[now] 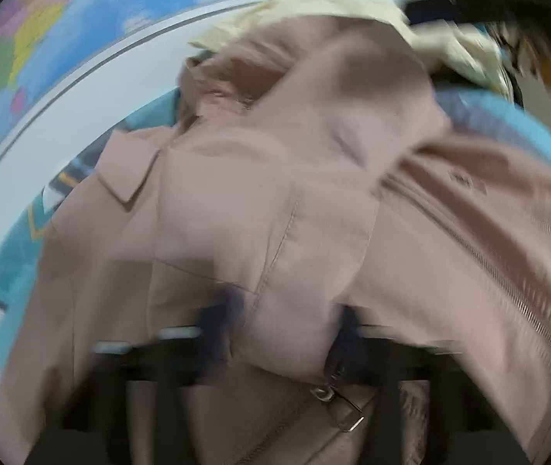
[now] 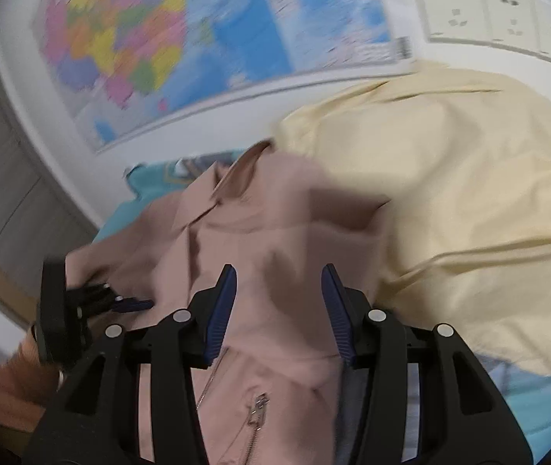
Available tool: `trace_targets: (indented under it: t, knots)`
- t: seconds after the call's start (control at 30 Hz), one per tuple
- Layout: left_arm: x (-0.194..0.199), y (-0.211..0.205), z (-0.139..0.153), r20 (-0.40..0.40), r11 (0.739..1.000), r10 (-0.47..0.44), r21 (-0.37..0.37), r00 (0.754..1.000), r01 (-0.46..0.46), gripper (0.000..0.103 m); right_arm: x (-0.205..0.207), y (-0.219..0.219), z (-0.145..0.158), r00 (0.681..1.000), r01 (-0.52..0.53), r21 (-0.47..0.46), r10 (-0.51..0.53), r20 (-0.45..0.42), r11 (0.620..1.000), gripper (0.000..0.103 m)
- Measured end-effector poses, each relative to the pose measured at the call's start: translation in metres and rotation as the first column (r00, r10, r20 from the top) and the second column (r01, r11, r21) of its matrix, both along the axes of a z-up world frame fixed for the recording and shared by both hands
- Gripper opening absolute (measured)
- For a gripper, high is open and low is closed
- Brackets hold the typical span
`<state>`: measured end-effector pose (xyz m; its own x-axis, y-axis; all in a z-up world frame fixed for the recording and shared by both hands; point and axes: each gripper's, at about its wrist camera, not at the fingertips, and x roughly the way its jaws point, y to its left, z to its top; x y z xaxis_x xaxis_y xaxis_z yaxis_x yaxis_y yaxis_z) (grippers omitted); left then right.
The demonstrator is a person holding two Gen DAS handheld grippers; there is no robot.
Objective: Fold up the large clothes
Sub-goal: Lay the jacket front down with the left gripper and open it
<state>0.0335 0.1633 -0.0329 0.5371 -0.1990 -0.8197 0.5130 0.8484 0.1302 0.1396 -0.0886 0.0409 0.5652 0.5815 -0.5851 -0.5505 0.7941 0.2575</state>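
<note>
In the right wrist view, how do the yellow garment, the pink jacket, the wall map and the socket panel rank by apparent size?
1. Yellow garment and wall map: they look alike in area, so I do not rank them.
2. Pink jacket, partly hidden by the right claw.
3. Socket panel, smallest.
Nearness and fisheye distort this.

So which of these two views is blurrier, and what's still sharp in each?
Left wrist view: heavy motion blur; the tongs are smeared, only the pink jacket zipper pull reads fairly crisp. Right wrist view: the tongs are sharp, while the wall map and yellow garment are smeared. Both bend at the fisheye rim.
</note>
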Motion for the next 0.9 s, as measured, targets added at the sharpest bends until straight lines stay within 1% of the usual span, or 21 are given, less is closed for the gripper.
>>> trace_targets:
  t: [0.03,0.07,0.1,0.13,0.17,0.23,0.27,0.3,0.37,0.4,0.43,0.47,0.5,0.57,0.63,0.67,0.73,0.77,0.8,0.87,0.9]
  knots:
    - [0.008,0.016,0.009,-0.037,0.996,0.045,-0.082,0.998,-0.048,0.013,-0.002,0.008,-0.005,1.0,-0.029,-0.01,0.029,-0.008,1.0,0.046]
    - [0.015,0.031,0.018,-0.065,0.982,0.073,-0.171,0.995,-0.083,0.012,-0.005,0.016,-0.01,0.999,-0.053,-0.024,0.052,-0.007,0.998,0.046]
    - [0.019,0.047,0.026,-0.078,0.964,0.101,-0.239,0.992,-0.117,0.012,-0.008,0.023,-0.013,0.998,-0.066,-0.042,0.066,-0.001,0.997,0.046]
    - [0.023,0.064,0.034,-0.092,0.941,0.133,-0.301,0.987,-0.155,0.012,-0.01,0.034,-0.018,0.995,-0.096,-0.074,0.097,0.005,0.993,0.046]
    - [0.028,0.086,0.043,-0.114,0.908,0.169,-0.367,0.979,-0.2,0.012,-0.011,0.043,-0.021,0.993,-0.118,-0.089,0.118,0.005,0.989,0.046]
    - [0.036,0.116,0.05,-0.152,0.86,0.211,-0.441,0.966,-0.257,0.012,-0.007,0.063,-0.031,0.988,-0.152,-0.124,0.153,-0.002,0.981,0.046]
    - [0.04,0.127,0.051,-0.17,0.845,0.241,-0.448,0.956,-0.292,0.013,-0.005,0.071,-0.035,0.987,-0.158,-0.152,0.16,0.0,0.976,0.044]
    - [0.047,0.14,0.049,-0.189,0.836,0.29,-0.428,0.938,-0.344,0.014,-0.002,0.08,-0.041,0.987,-0.156,-0.186,0.159,0.005,0.97,0.044]
    - [0.056,0.152,0.042,-0.226,0.825,0.348,-0.387,0.91,-0.411,0.016,0.01,0.093,-0.057,0.989,-0.145,-0.245,0.146,-0.017,0.959,0.044]
    - [0.063,0.159,0.036,-0.253,0.812,0.377,-0.372,0.891,-0.449,0.017,0.015,0.096,-0.064,0.991,-0.135,-0.263,0.132,-0.028,0.955,0.044]
    - [0.066,0.164,0.03,-0.263,0.811,0.393,-0.352,0.881,-0.467,0.019,0.022,0.097,-0.071,0.992,-0.127,-0.277,0.121,-0.041,0.953,0.044]
    - [0.07,0.169,0.024,-0.269,0.81,0.417,-0.324,0.868,-0.489,0.025,0.026,0.097,-0.075,0.993,-0.121,-0.285,0.111,-0.048,0.951,0.044]
    - [0.068,0.175,0.019,-0.279,0.805,0.426,-0.317,0.861,-0.501,0.026,0.03,0.095,-0.08,0.994,-0.109,-0.289,0.096,-0.06,0.951,0.044]
    - [0.069,0.181,0.011,-0.3,0.802,0.419,-0.321,0.857,-0.504,0.026,0.034,0.09,-0.083,0.996,-0.087,-0.304,0.074,-0.055,0.949,0.044]
    - [0.067,0.184,0.008,-0.301,0.797,0.439,-0.306,0.847,-0.521,0.027,0.038,0.085,-0.084,0.998,-0.051,-0.322,0.033,-0.06,0.946,0.044]
    - [0.063,0.186,0.011,-0.286,0.796,0.459,-0.288,0.841,-0.532,0.032,0.04,0.083,-0.083,0.998,-0.041,-0.325,0.022,-0.064,0.945,0.045]
    - [0.046,0.185,0.023,-0.218,0.805,0.474,-0.284,0.853,-0.52,0.041,0.038,0.084,-0.082,0.998,-0.032,-0.338,0.013,-0.06,0.941,0.046]
    - [0.038,0.188,0.03,-0.181,0.809,0.486,-0.279,0.855,-0.518,0.052,0.037,0.085,-0.081,0.998,-0.033,-0.345,0.014,-0.058,0.938,0.046]
    - [0.025,0.19,0.039,-0.138,0.811,0.501,-0.27,0.855,-0.519,0.057,0.034,0.087,-0.079,0.998,-0.036,-0.347,0.018,-0.054,0.937,0.047]
    - [0.005,0.197,0.049,-0.076,0.813,0.524,-0.249,0.848,-0.526,0.058,0.029,0.09,-0.074,0.998,-0.056,-0.33,0.042,-0.049,0.942,0.051]
    - [-0.009,0.203,0.054,-0.044,0.81,0.545,-0.23,0.837,-0.539,0.06,0.026,0.092,-0.072,0.998,-0.063,-0.323,0.051,-0.045,0.944,0.052]
